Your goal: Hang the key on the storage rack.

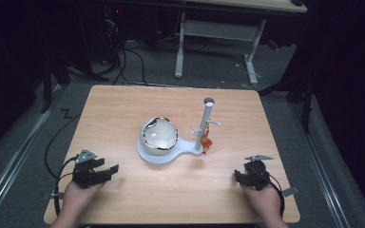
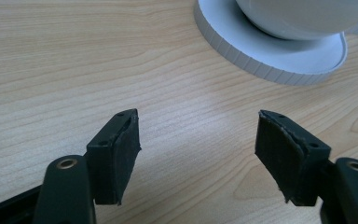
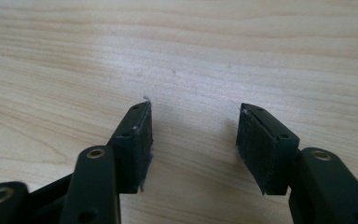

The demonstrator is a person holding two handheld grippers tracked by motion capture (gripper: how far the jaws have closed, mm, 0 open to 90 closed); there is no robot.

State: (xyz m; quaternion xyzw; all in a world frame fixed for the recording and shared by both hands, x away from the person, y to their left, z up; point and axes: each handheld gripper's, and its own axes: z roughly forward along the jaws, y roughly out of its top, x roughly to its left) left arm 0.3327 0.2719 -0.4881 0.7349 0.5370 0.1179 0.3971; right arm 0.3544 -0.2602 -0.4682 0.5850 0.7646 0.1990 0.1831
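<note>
A pale bowl (image 1: pixel 159 136) with a dark-flecked rim sits on the round end of a white base (image 1: pixel 148 157) near the middle of the wooden counter (image 1: pixel 123 109); what it holds cannot be made out. On the base's narrow end a white post (image 1: pixel 205 124) stands upright with a small orange thing (image 1: pixel 206 142) at its foot, too small to identify. The left tongs (image 1: pixel 107 170) and right tongs (image 1: pixel 238 176), each spread with nothing between, rest near the counter's front corners, bare wood between them
</note>
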